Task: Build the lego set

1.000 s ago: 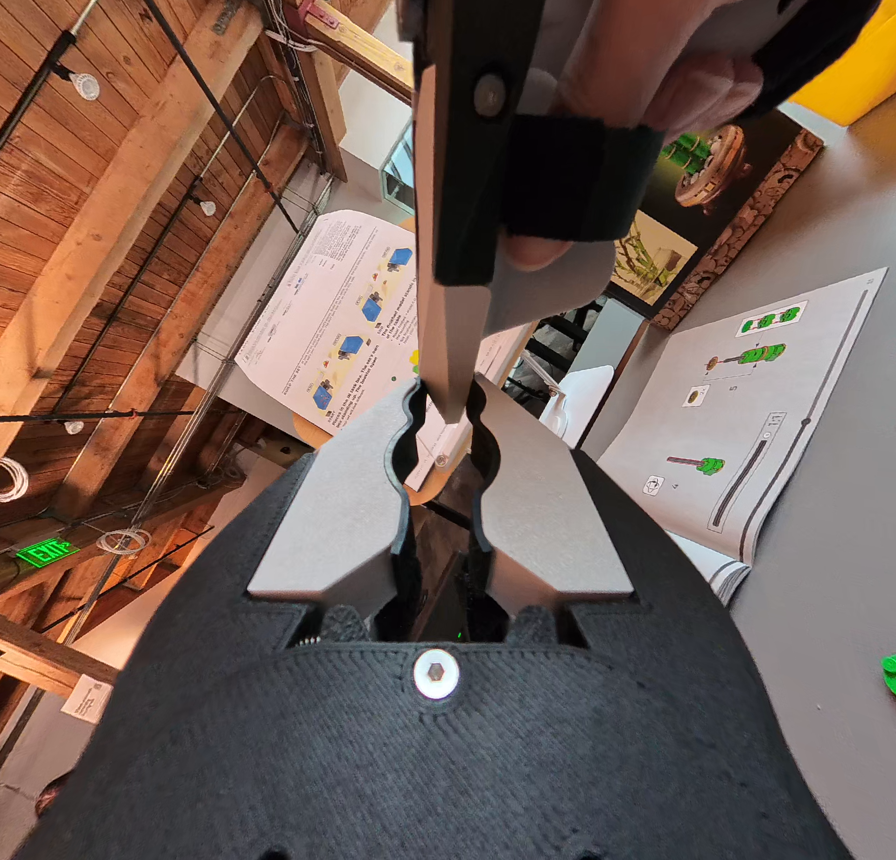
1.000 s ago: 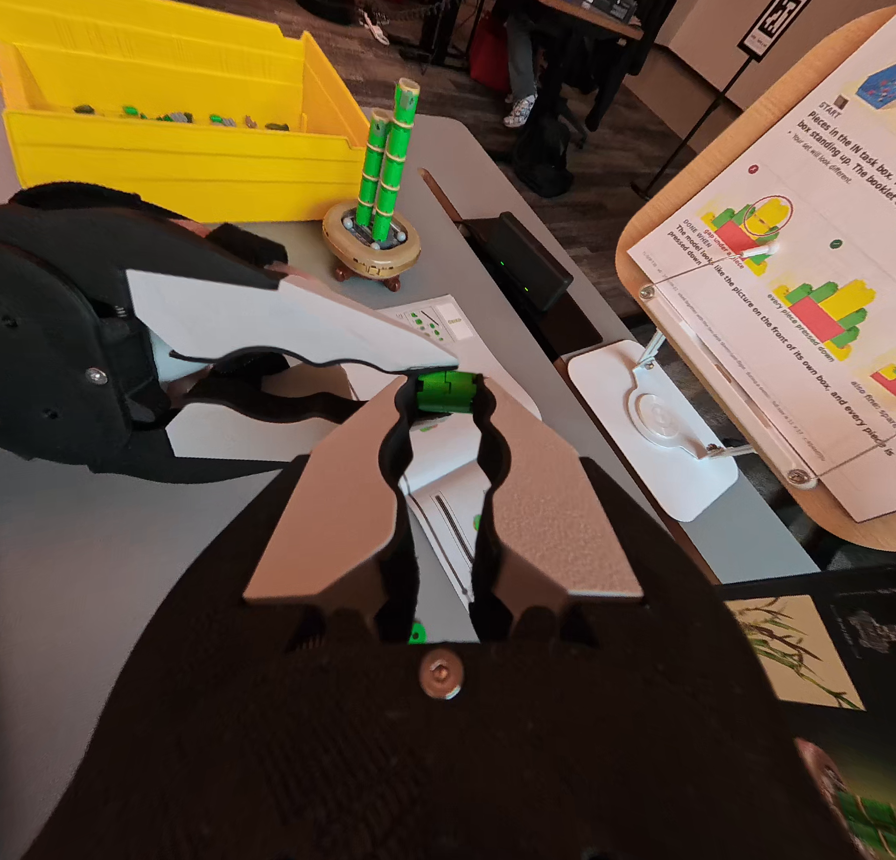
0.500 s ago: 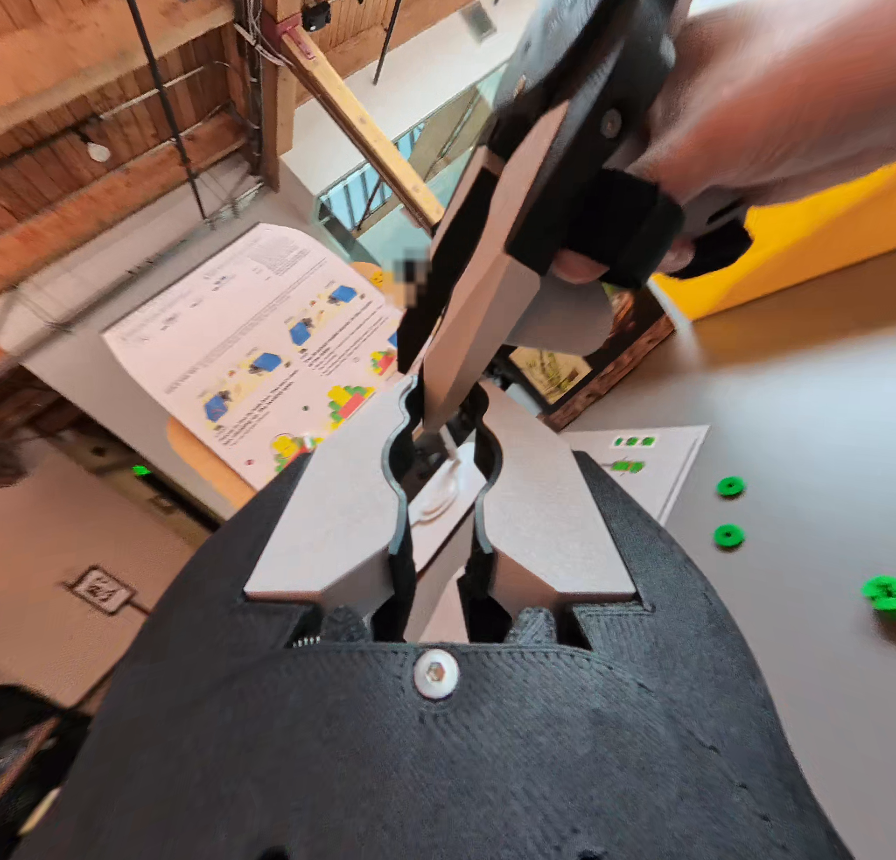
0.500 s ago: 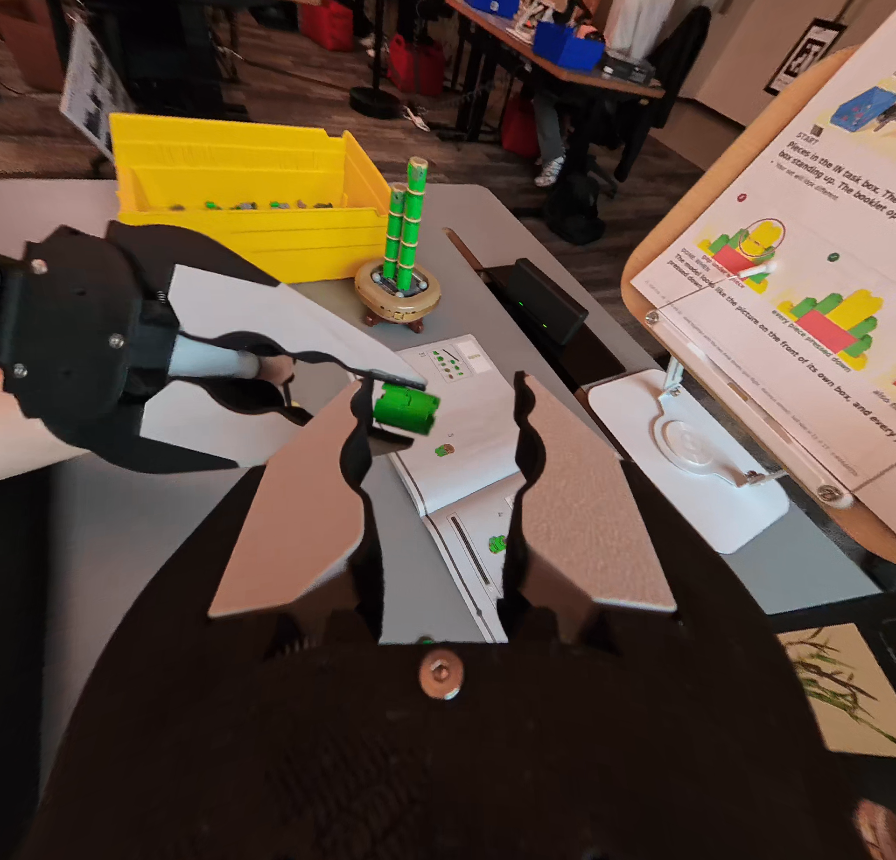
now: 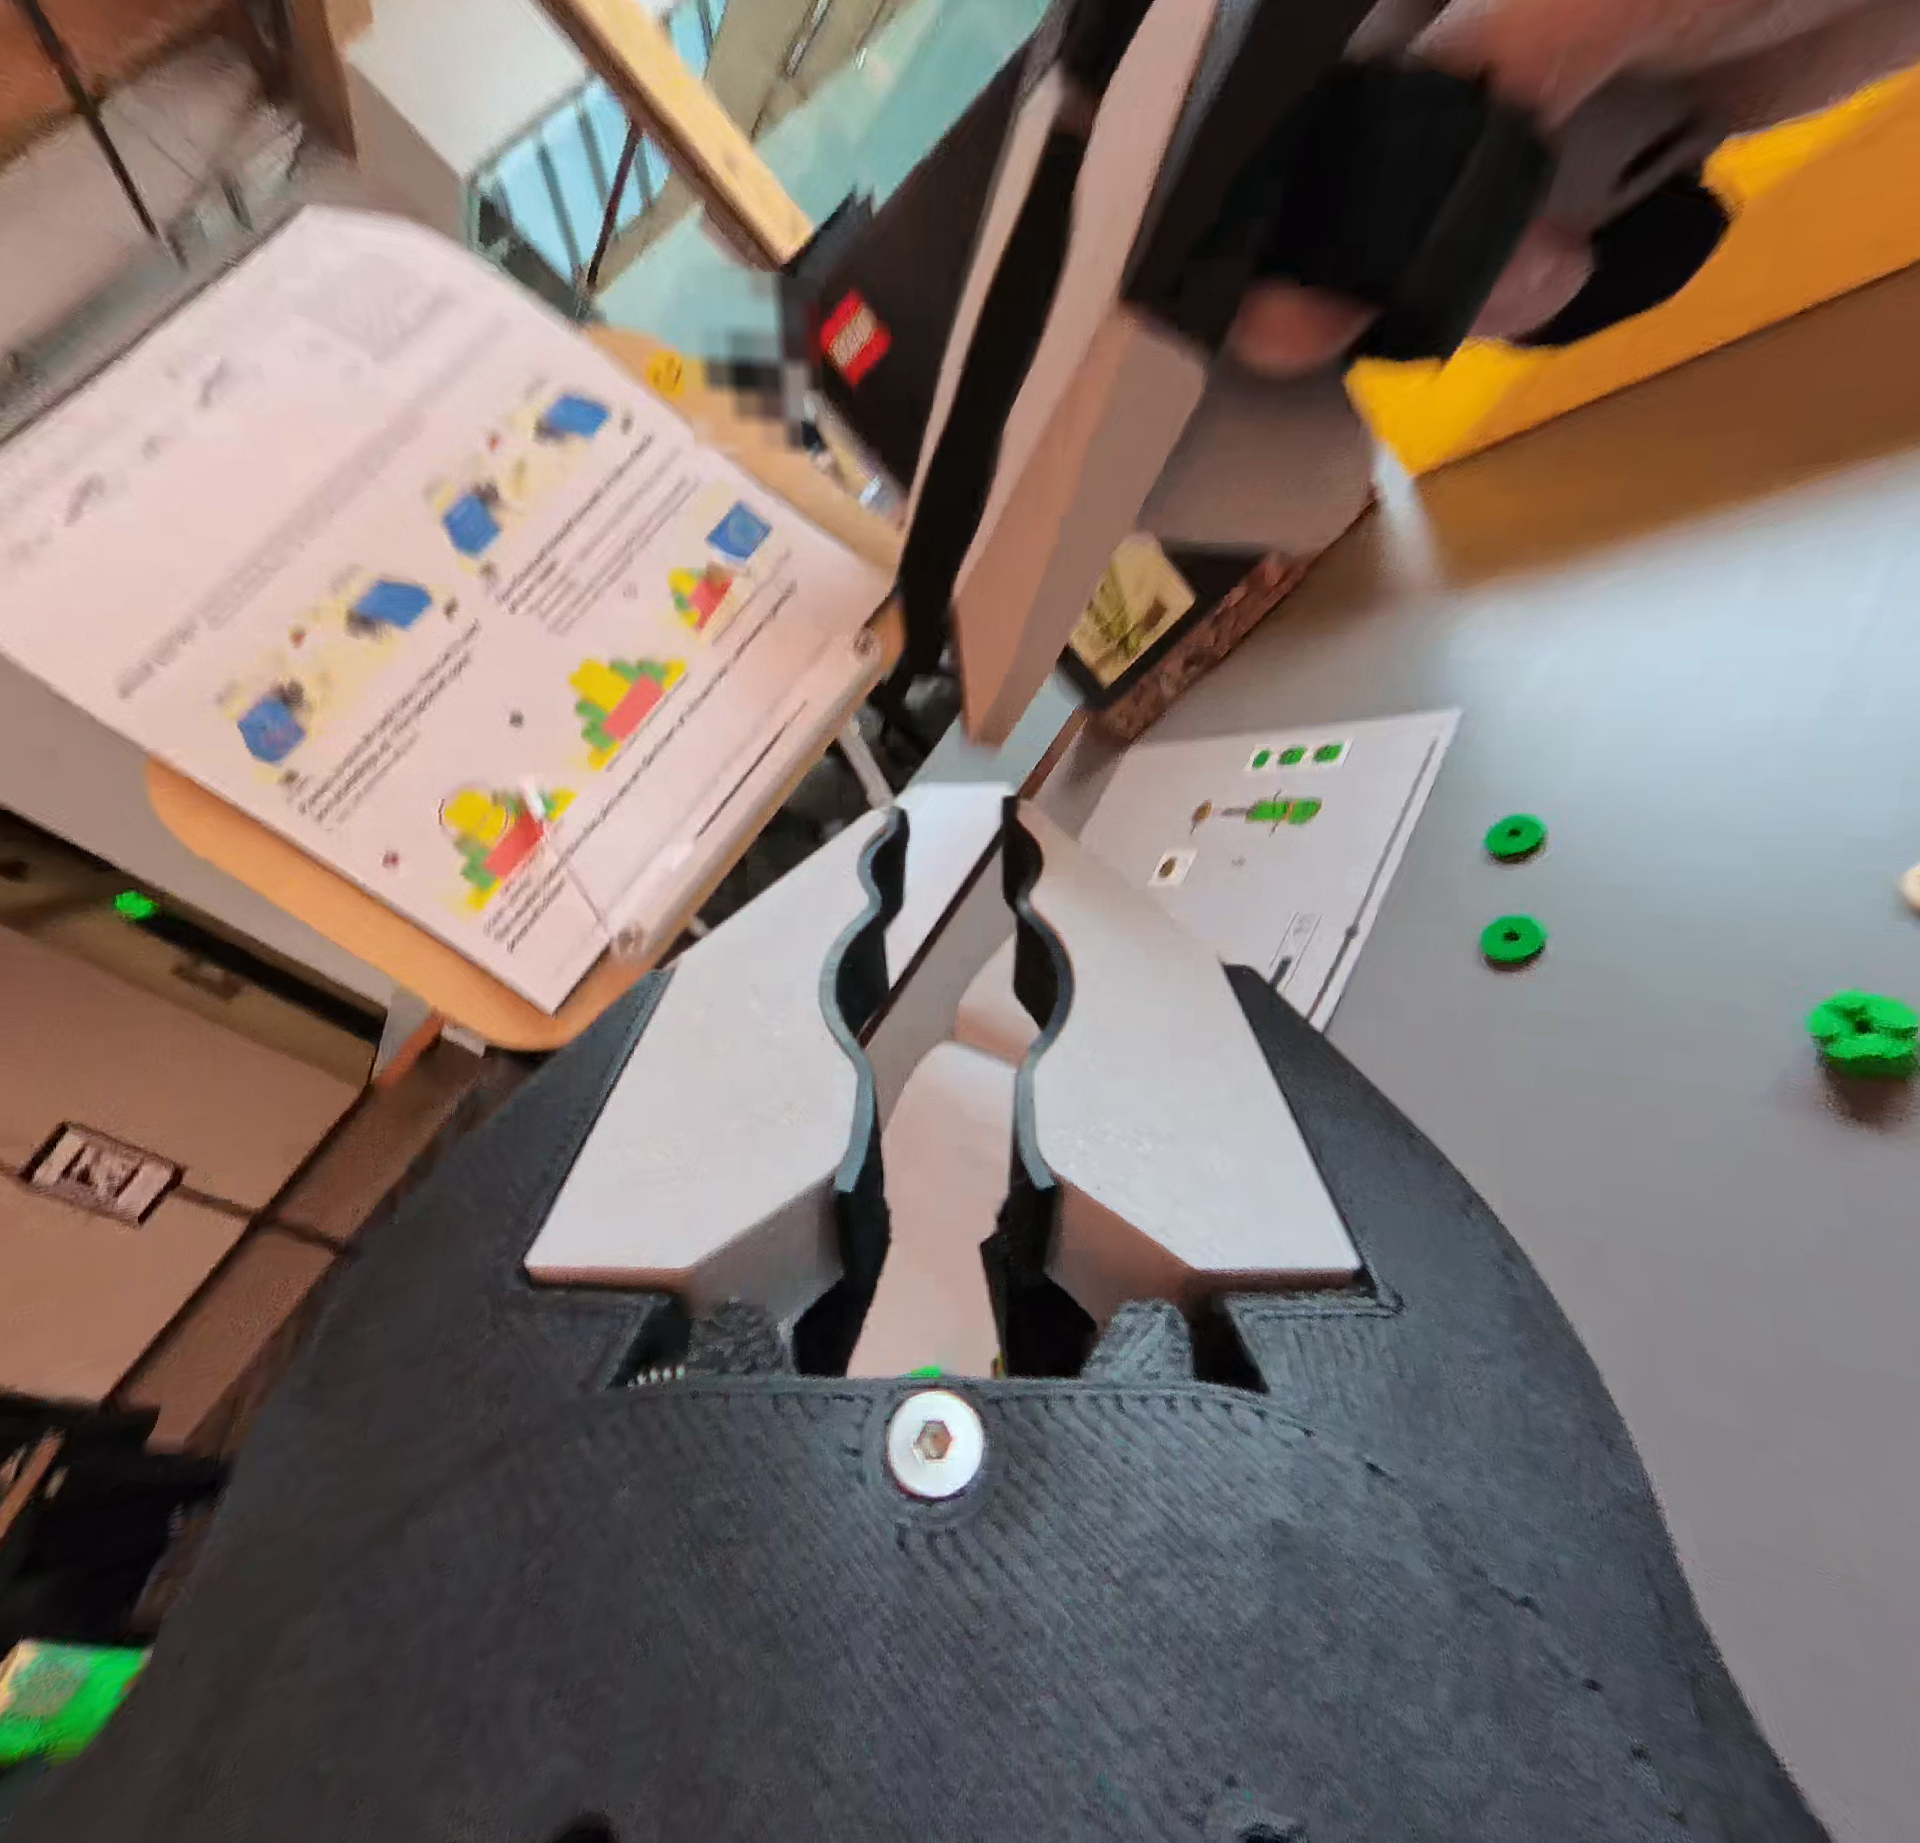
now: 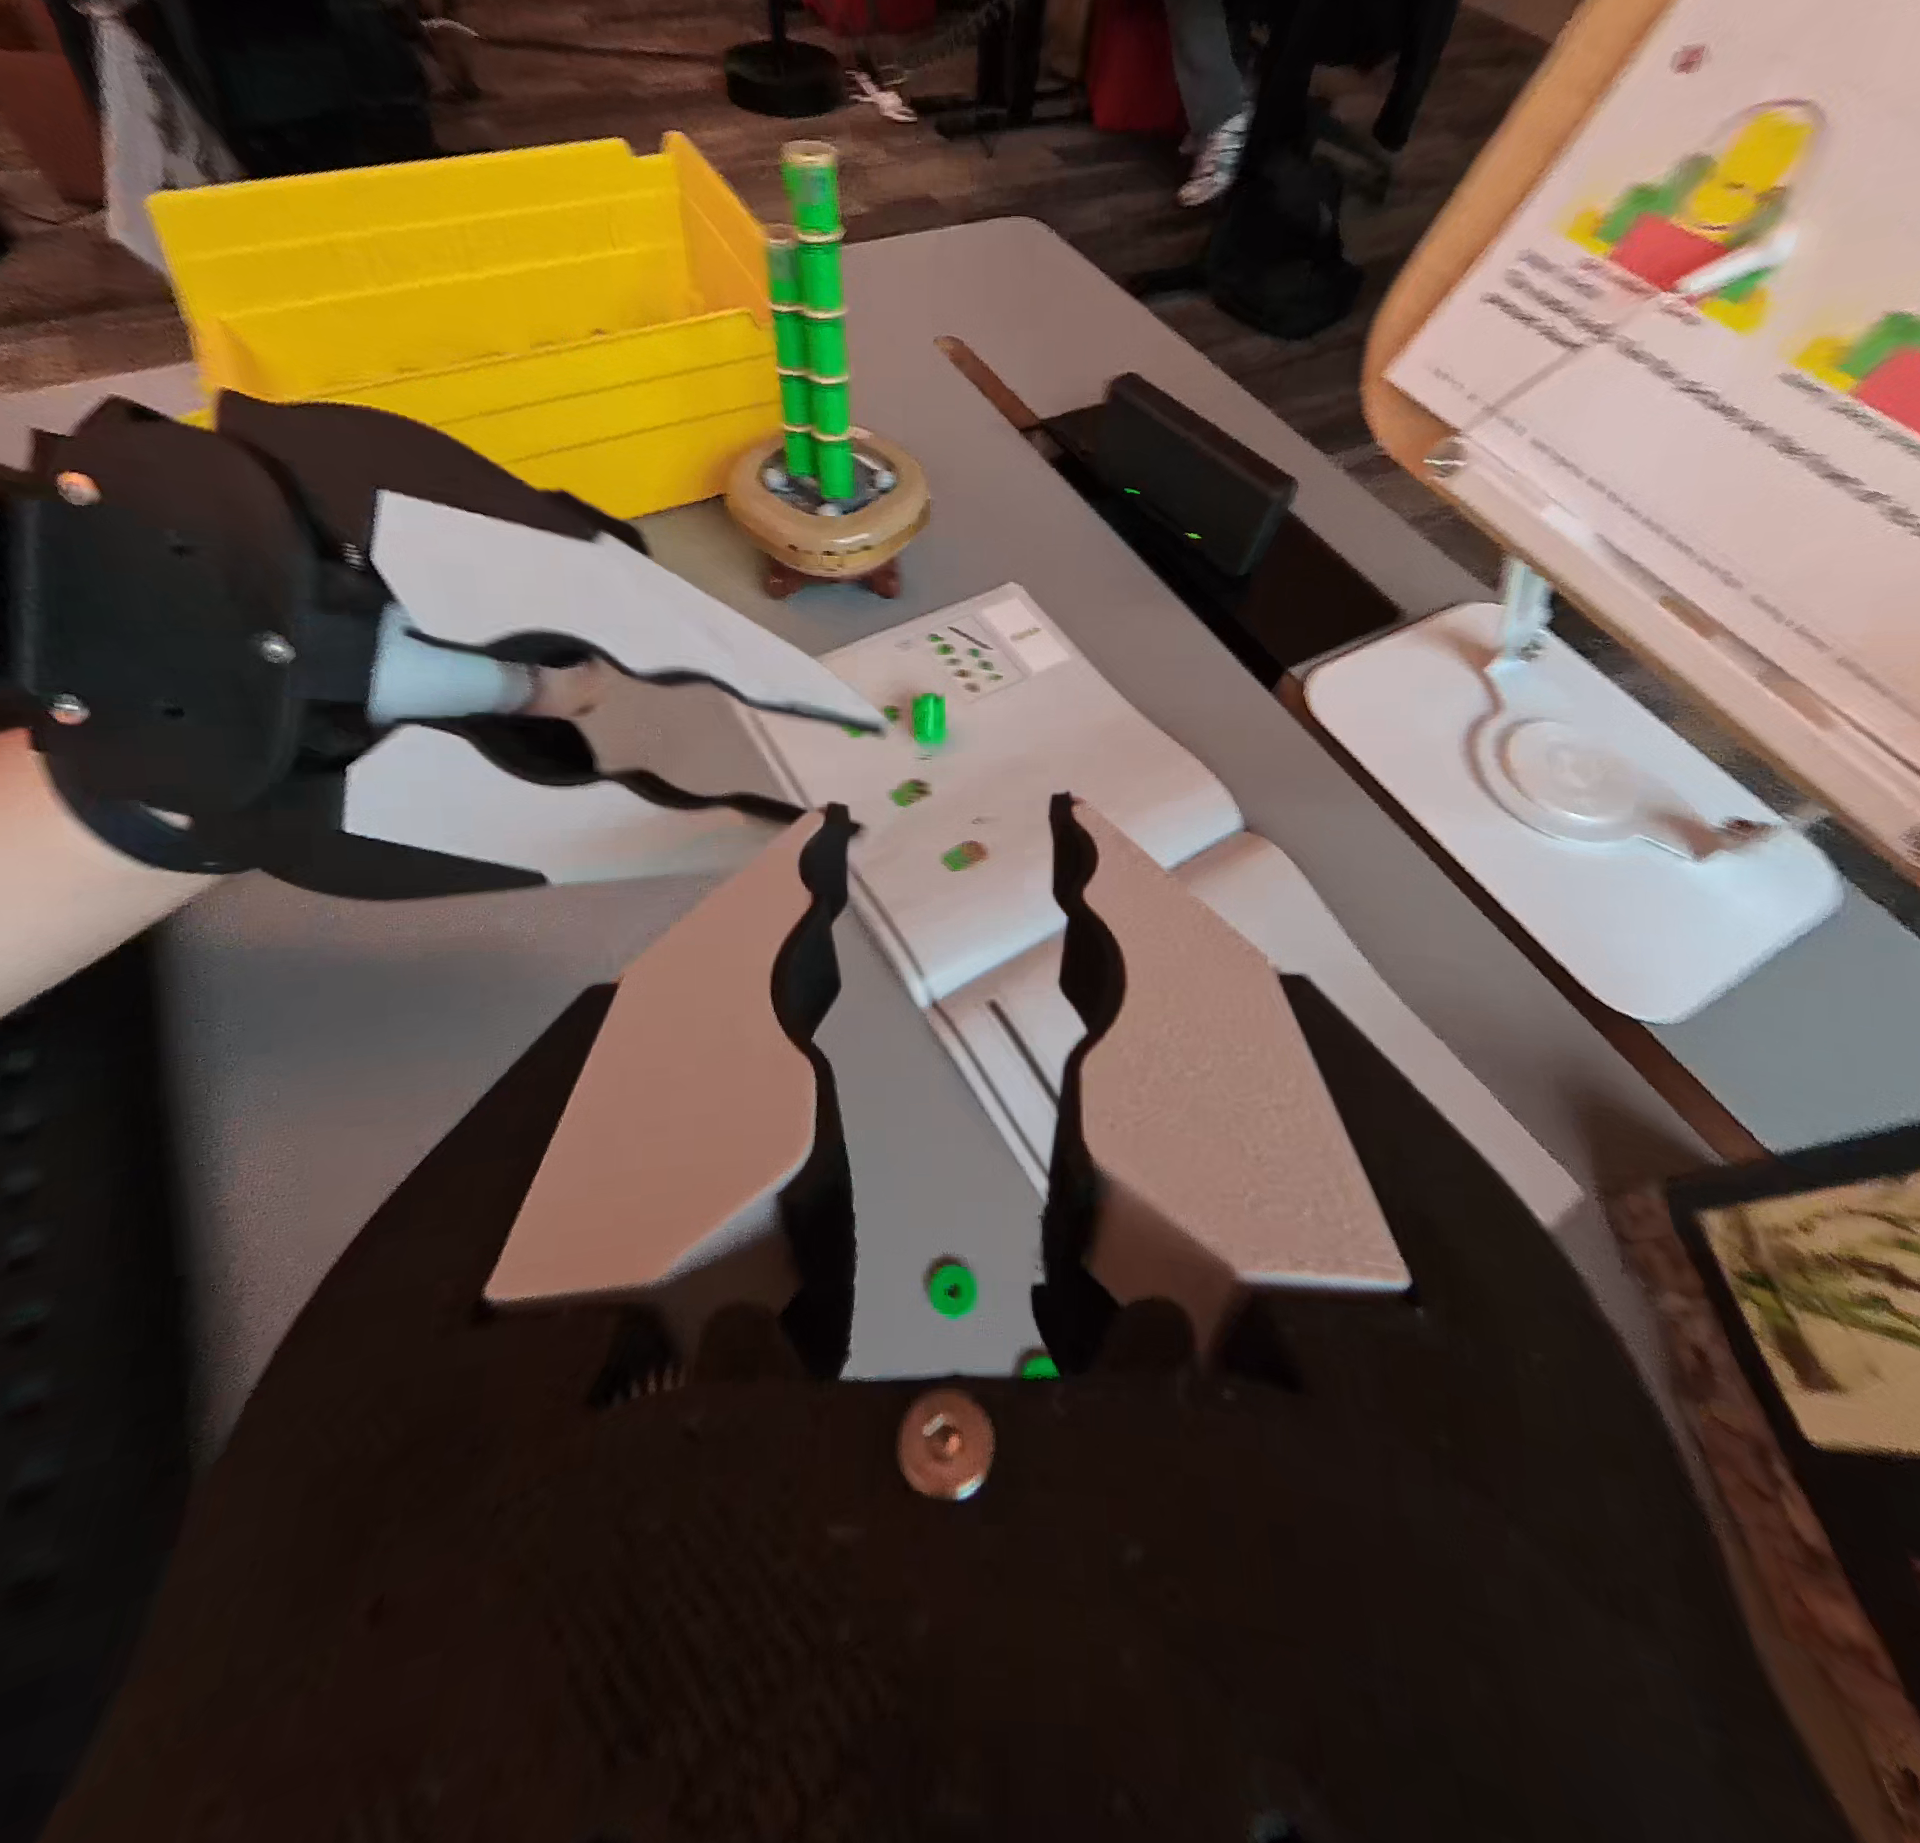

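A small green cylinder piece [image 6: 928, 721] stands upright over the open instruction booklet [image 6: 1049, 754], just past the tips of my left gripper [image 6: 852, 770]. It is between neither gripper's jaws, and I cannot tell if it touches the page. My left gripper [image 5: 951, 811] has a narrow gap with nothing in it. My right gripper [image 6: 945, 811] is open and empty above the booklet; its fingers [image 5: 1049, 505] hang in front of the left one. The part-built bamboo model [image 6: 816, 339] stands on its round tan base [image 6: 826, 510].
A yellow bin [image 6: 468, 339] stands behind the model. Loose green round pieces [image 5: 1514, 837] lie on the grey table [image 5: 1662, 650], one under my right gripper [image 6: 951, 1286]. An instruction board [image 6: 1714, 339] on a white stand [image 6: 1558, 827], a black box [image 6: 1195, 484] and the set's box [image 6: 1818, 1305] are to the right. Left and right tips are no more than a few centimetres apart. About 25 centimeters separates my left fingertips from the part-built bamboo model [image 6: 816, 339].
My right gripper opened, let go of the green piece and drew back. The left gripper tipped down toward the table. The piece now stands over the booklet by the left tips.
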`<control>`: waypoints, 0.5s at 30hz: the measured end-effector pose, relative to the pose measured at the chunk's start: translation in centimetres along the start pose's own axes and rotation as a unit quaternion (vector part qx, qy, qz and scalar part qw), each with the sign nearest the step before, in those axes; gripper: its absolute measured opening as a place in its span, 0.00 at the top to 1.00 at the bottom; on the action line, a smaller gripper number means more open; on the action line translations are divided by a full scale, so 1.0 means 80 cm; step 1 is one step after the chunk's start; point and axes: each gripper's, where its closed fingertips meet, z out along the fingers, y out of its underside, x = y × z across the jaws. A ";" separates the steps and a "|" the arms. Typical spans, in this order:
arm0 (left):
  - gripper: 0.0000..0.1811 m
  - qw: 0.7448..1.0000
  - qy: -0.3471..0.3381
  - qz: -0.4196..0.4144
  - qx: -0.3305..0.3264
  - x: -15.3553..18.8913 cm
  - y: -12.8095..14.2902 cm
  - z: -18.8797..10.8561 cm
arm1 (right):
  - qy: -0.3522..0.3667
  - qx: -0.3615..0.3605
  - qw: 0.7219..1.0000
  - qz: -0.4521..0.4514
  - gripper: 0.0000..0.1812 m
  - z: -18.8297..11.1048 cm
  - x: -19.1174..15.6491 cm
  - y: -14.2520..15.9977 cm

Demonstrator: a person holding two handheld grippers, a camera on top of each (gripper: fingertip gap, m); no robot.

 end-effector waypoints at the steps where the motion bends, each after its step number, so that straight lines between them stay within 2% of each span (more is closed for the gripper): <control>1: 0.90 1.000 0.001 -0.008 -0.012 -0.003 0.008 0.001 | 0.020 0.004 1.000 0.007 0.78 -0.006 0.015 0.003; 3: 0.96 0.999 0.017 -0.037 -0.015 -0.005 0.015 0.000 | 0.017 0.018 0.999 0.033 0.78 -0.017 0.029 0.007; 7: 0.97 0.994 0.029 -0.107 0.006 -0.015 0.009 -0.004 | -0.006 0.064 0.993 0.096 0.79 -0.031 0.043 0.001; 10: 0.98 0.992 -0.004 -0.121 0.023 -0.038 0.008 -0.014 | -0.005 0.078 0.992 0.100 0.80 -0.035 0.047 -0.003; 15: 1.00 0.973 -0.092 -0.173 0.122 -0.104 -0.022 -0.062 | 0.034 0.061 0.995 0.076 0.80 -0.044 0.061 0.004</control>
